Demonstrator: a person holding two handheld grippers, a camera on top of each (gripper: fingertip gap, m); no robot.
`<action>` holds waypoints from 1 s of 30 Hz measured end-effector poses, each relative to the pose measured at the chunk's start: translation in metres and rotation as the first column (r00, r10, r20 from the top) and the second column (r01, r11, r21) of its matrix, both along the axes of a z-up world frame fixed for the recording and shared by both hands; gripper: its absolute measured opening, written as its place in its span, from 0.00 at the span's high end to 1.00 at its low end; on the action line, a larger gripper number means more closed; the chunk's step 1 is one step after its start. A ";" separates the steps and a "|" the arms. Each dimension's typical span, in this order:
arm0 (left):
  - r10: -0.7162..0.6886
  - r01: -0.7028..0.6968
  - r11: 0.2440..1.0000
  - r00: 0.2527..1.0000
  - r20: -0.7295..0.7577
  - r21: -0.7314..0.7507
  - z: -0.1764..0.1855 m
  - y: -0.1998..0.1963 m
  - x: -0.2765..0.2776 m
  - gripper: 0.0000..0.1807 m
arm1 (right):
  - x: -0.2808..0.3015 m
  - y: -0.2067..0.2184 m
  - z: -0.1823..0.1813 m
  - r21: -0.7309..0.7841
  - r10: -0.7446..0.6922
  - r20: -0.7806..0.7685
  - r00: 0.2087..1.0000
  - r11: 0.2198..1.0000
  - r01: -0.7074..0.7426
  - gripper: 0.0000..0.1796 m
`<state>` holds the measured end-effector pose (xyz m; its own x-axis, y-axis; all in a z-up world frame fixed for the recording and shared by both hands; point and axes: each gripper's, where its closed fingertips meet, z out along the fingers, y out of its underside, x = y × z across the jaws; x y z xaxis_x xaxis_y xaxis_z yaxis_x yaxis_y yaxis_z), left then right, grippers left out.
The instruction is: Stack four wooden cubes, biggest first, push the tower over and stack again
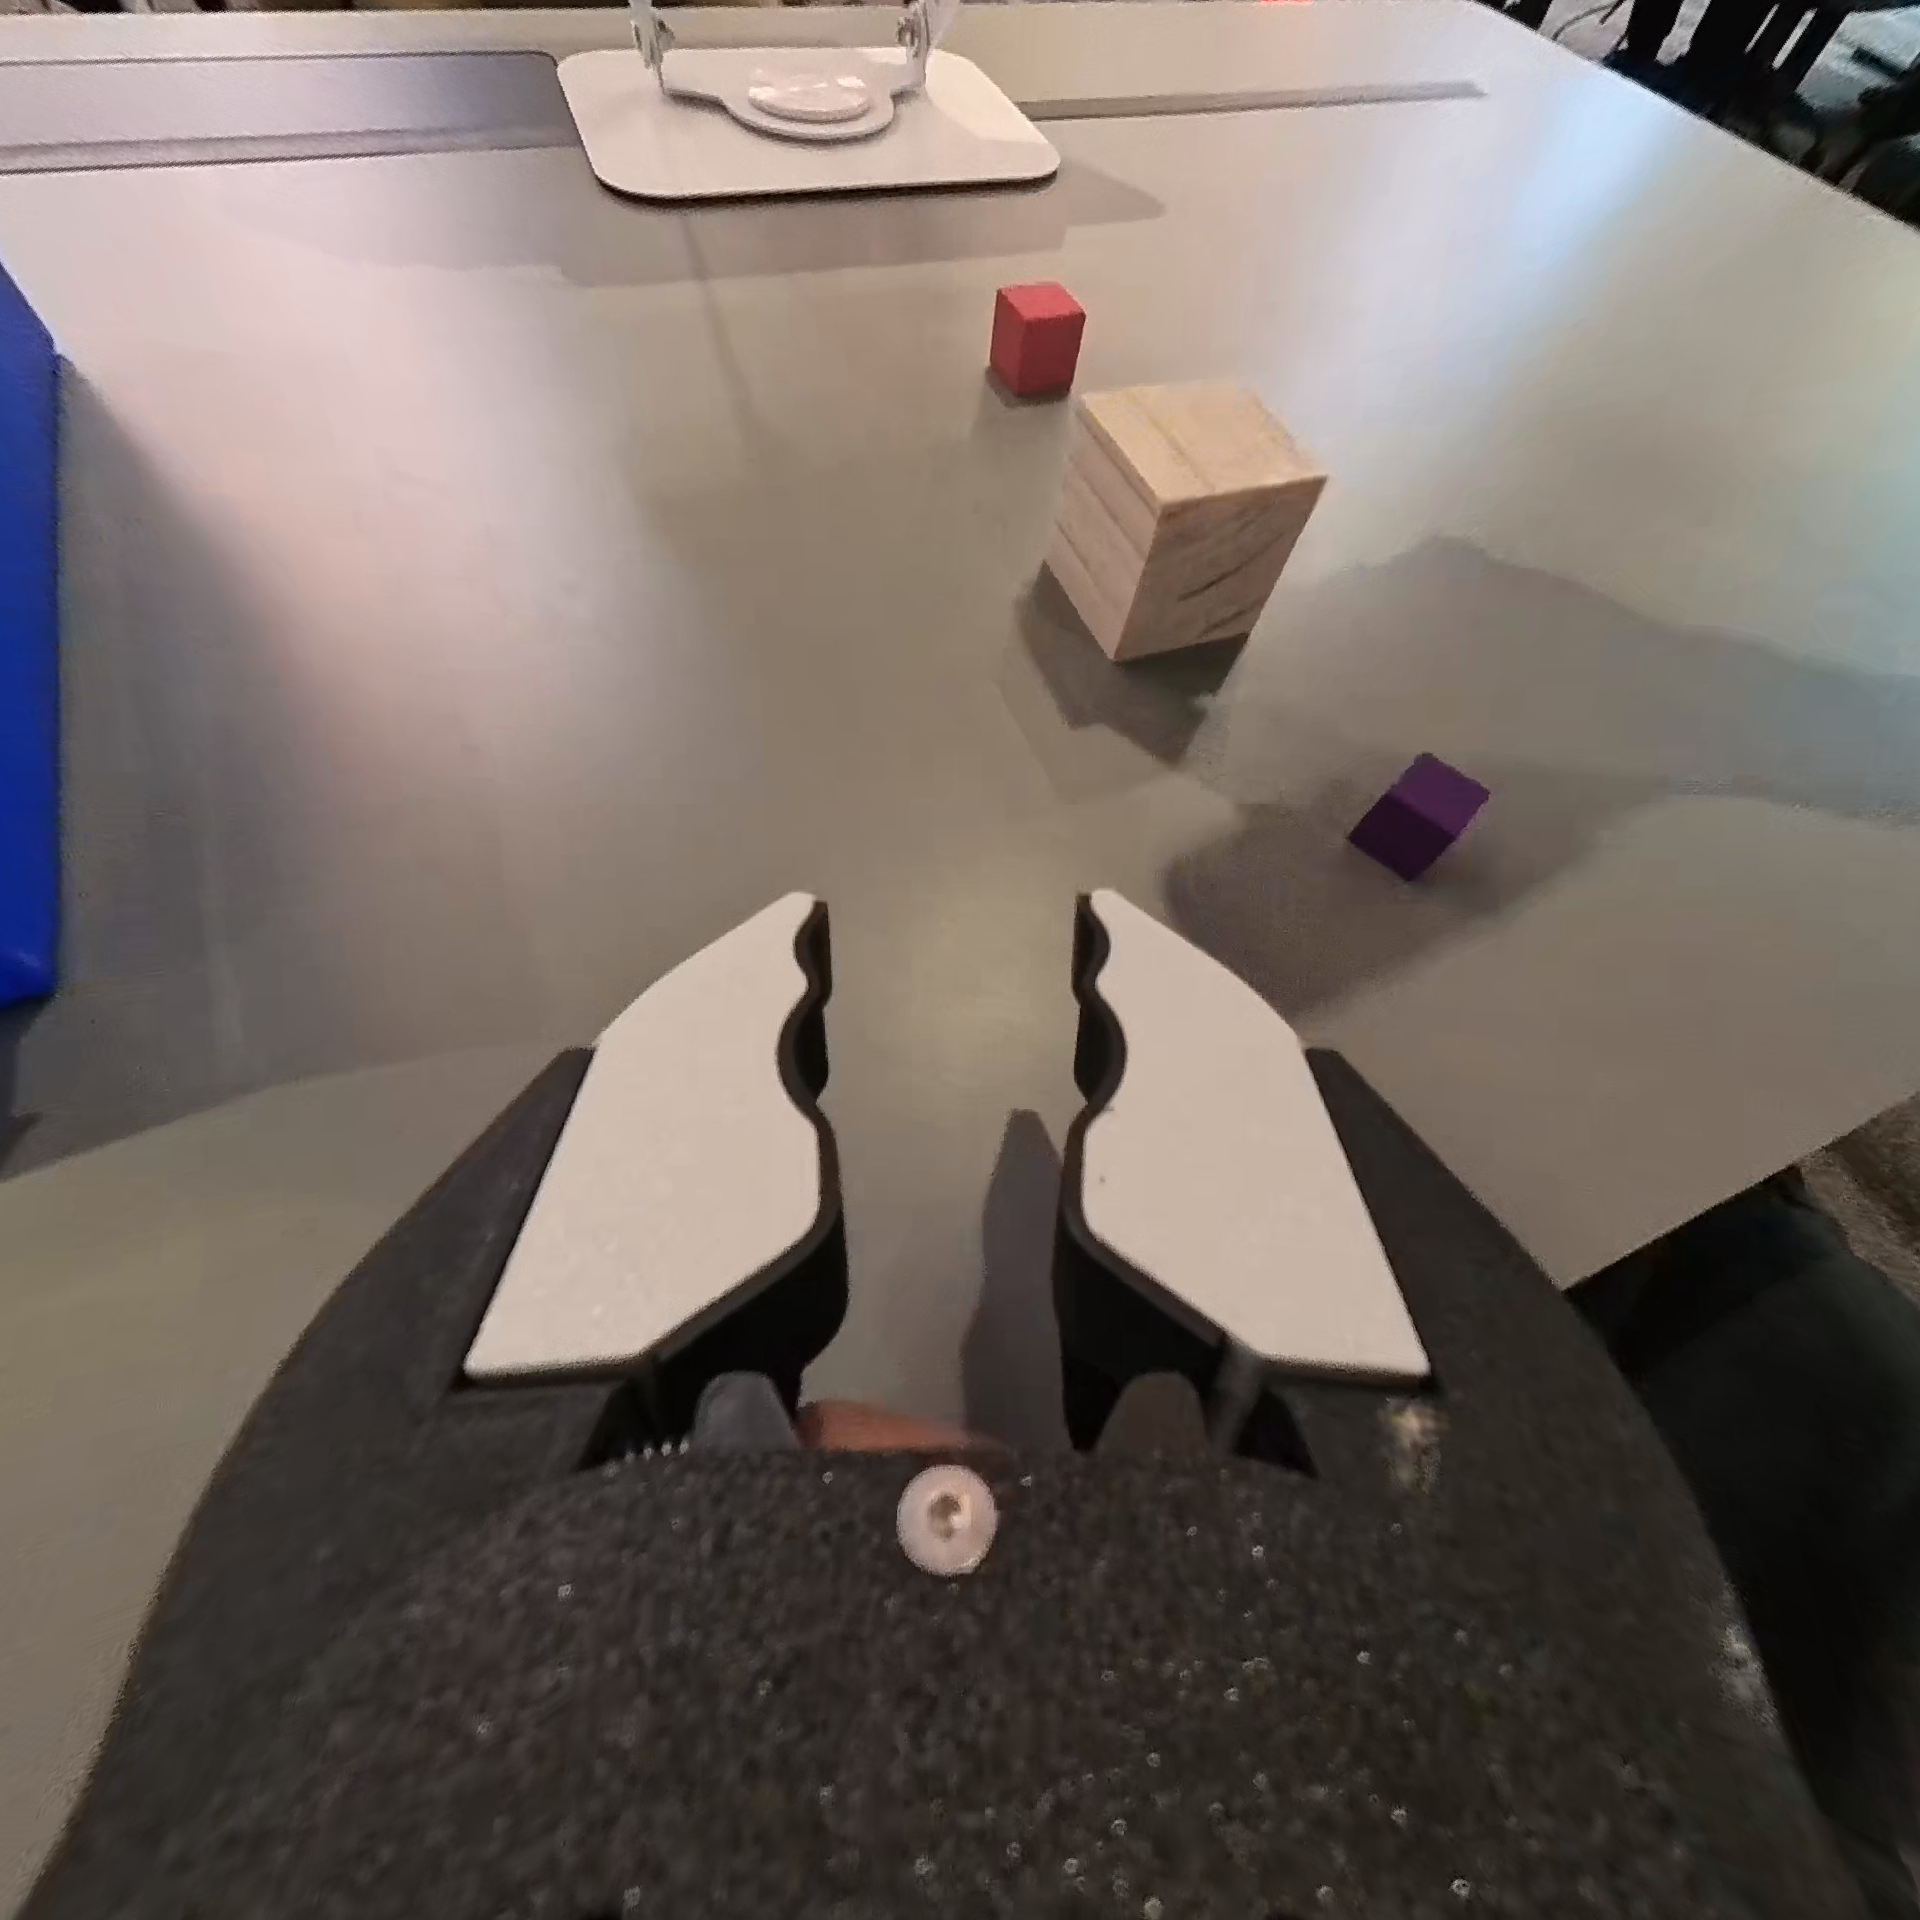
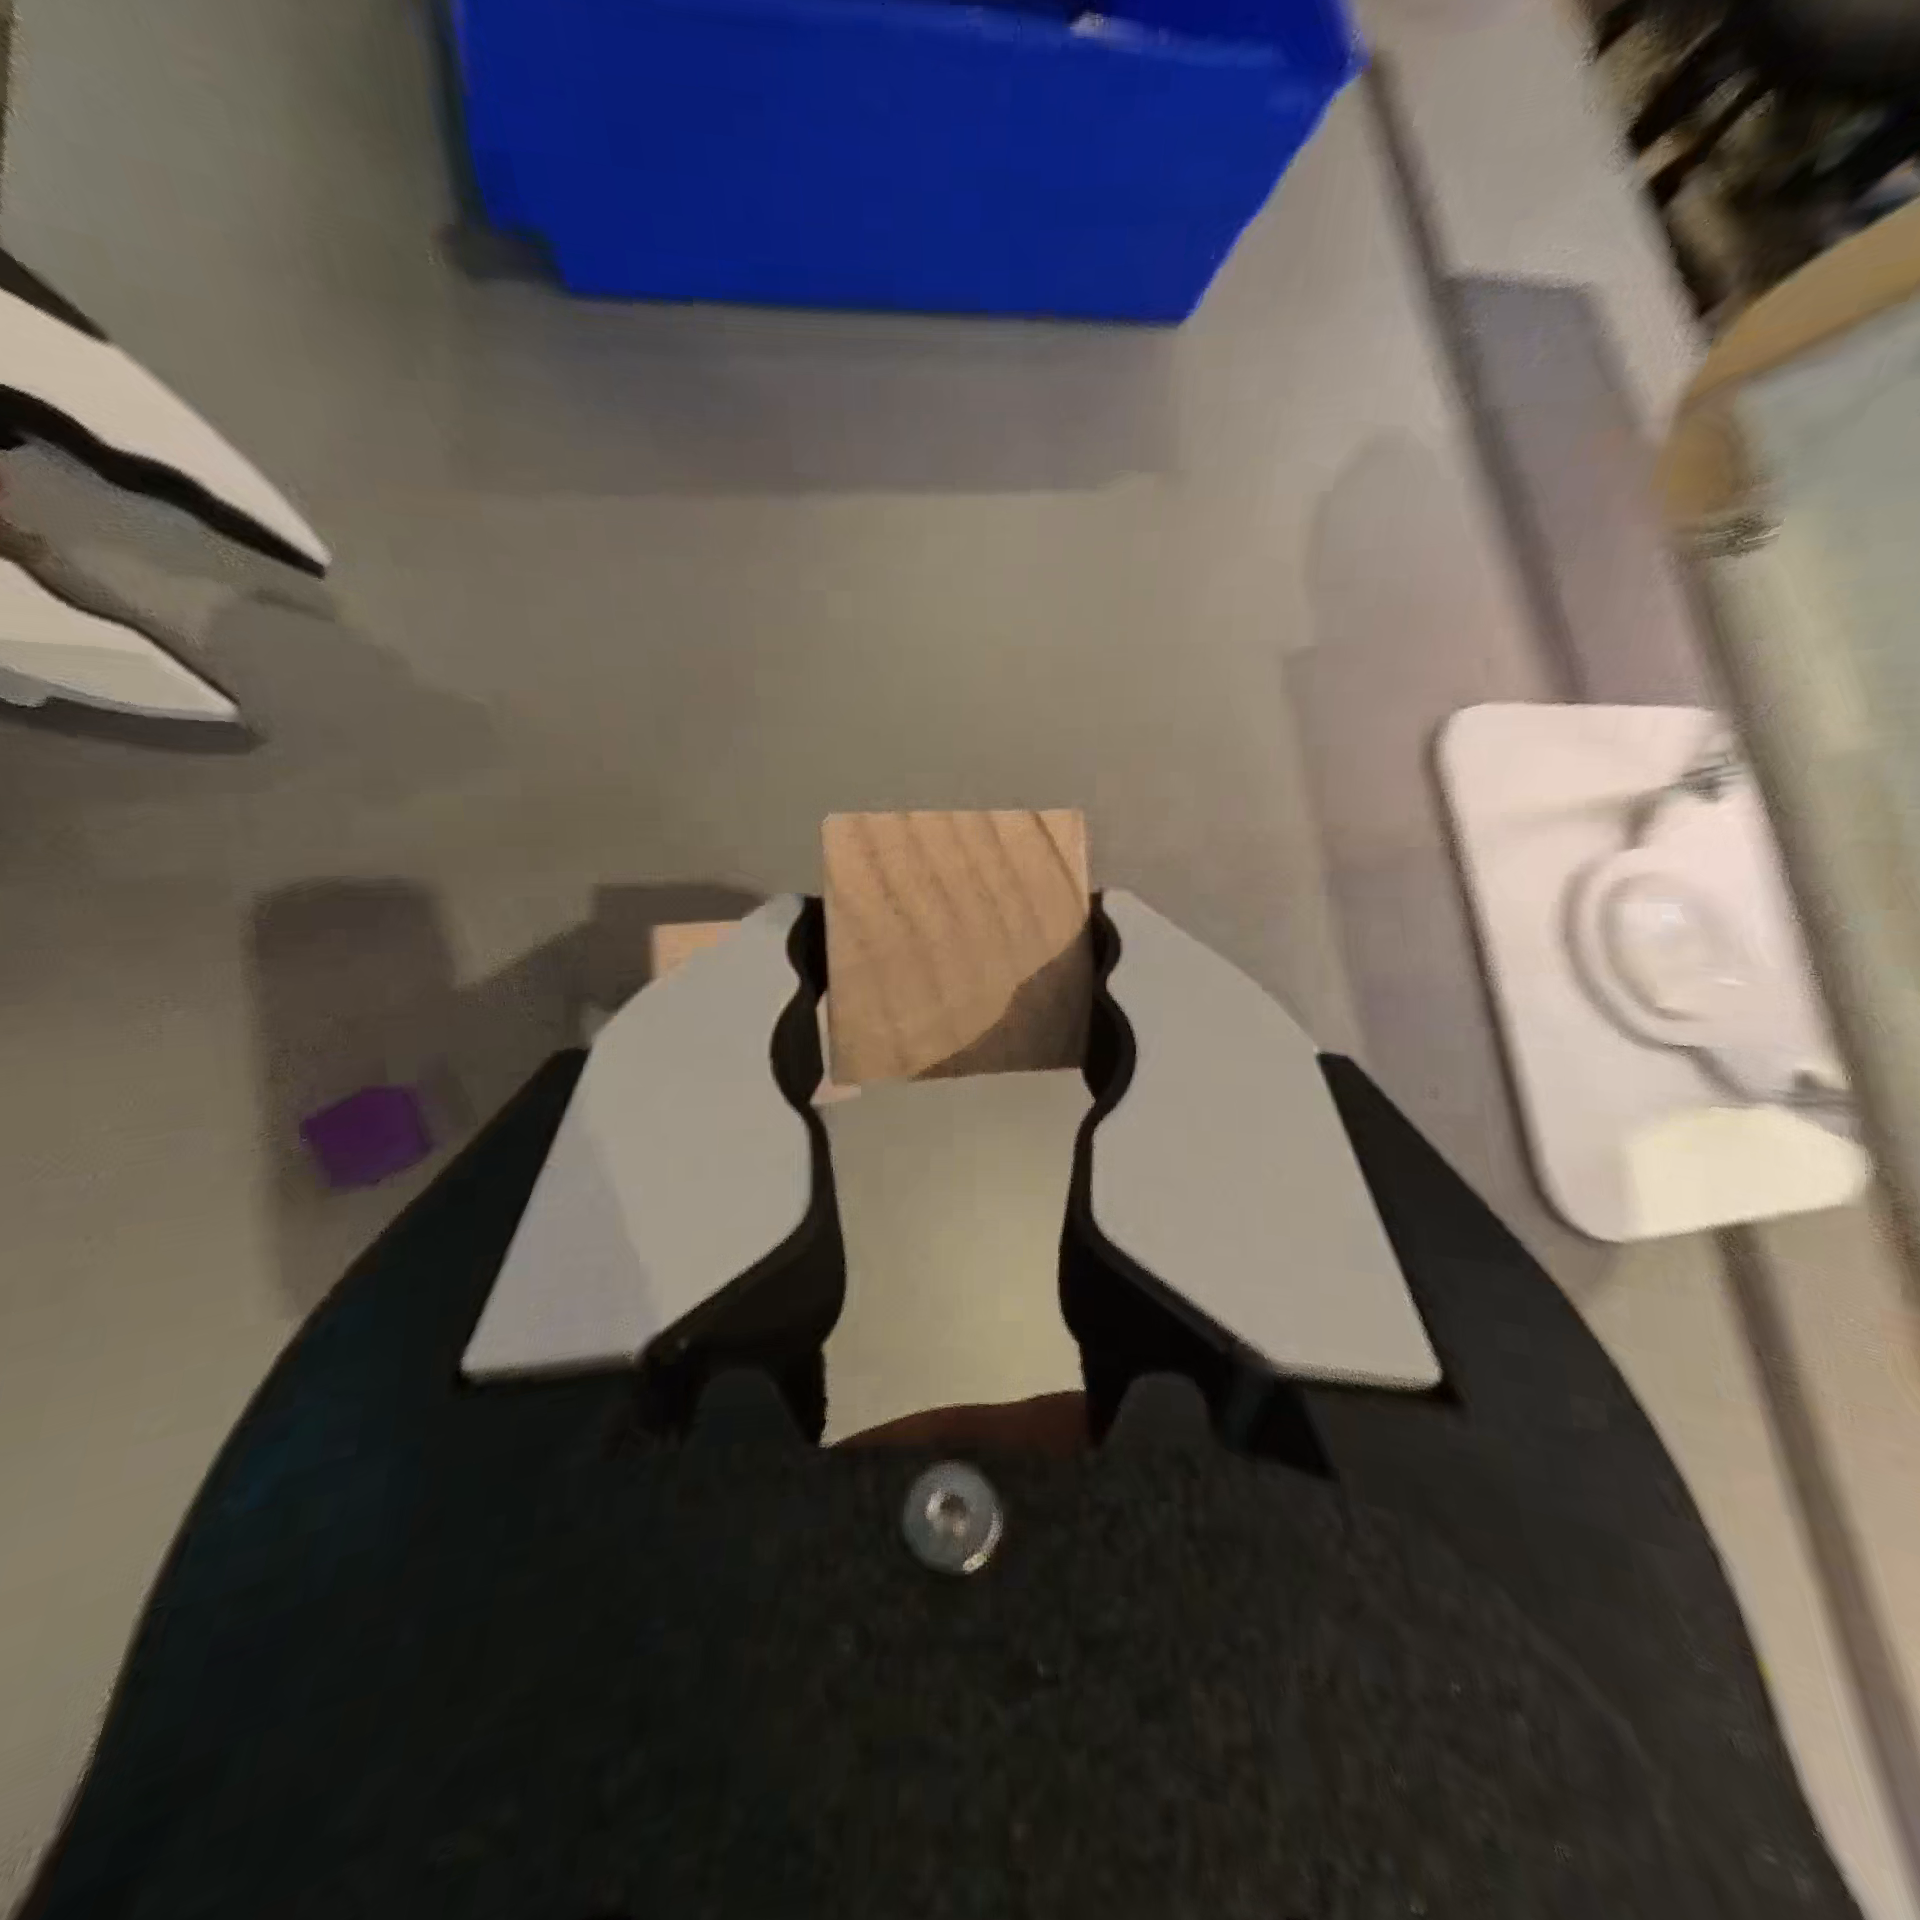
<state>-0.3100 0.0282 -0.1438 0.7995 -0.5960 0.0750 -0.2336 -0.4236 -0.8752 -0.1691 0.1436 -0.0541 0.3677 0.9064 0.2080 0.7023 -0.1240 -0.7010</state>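
Note:
In the left wrist view, a large pale wooden cube (image 1: 1184,520) stands on the grey table, with a small red cube (image 1: 1037,339) just behind it and a small purple cube (image 1: 1419,817) to its front right. My left gripper (image 1: 951,920) is open and empty, above the table in front of them. In the right wrist view, my right gripper (image 2: 951,914) is shut on a mid-sized brown wooden cube (image 2: 951,935), held above the table. The large pale cube (image 2: 691,945) shows only as a corner behind my left finger. The purple cube (image 2: 364,1135) lies lower left.
A blue bin (image 2: 883,156) stands at the far side in the right wrist view and at the left edge (image 1: 21,644) in the left. A white flat stand (image 1: 810,135) (image 2: 1621,966) sits on the table. The left gripper's fingers (image 2: 125,499) show at the left. The table edge (image 1: 1662,1226) runs near right. Tip to tip, the grippers are about 20 cm apart.

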 end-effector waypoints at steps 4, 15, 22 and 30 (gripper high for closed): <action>-0.019 0.019 1.000 0.999 -0.044 0.013 -0.007 -0.008 0.005 0.75 | -0.018 -0.022 -0.042 -0.081 0.033 0.092 0.995 0.996 -0.025 0.74; -0.077 0.081 0.996 0.994 -0.078 0.042 -0.003 -0.022 0.021 0.75 | -0.016 -0.021 -0.071 -0.141 0.021 0.151 0.988 0.990 0.000 0.74; -0.101 0.104 0.994 0.991 -0.086 0.032 -0.006 -0.026 0.029 0.75 | -0.018 -0.027 -0.076 -0.121 0.037 0.131 0.991 0.992 -0.022 0.74; -0.114 0.116 0.993 0.989 -0.094 0.014 -0.010 -0.027 0.030 0.73 | 0.005 -0.033 -0.034 0.101 -0.013 0.085 0.996 0.995 0.004 0.61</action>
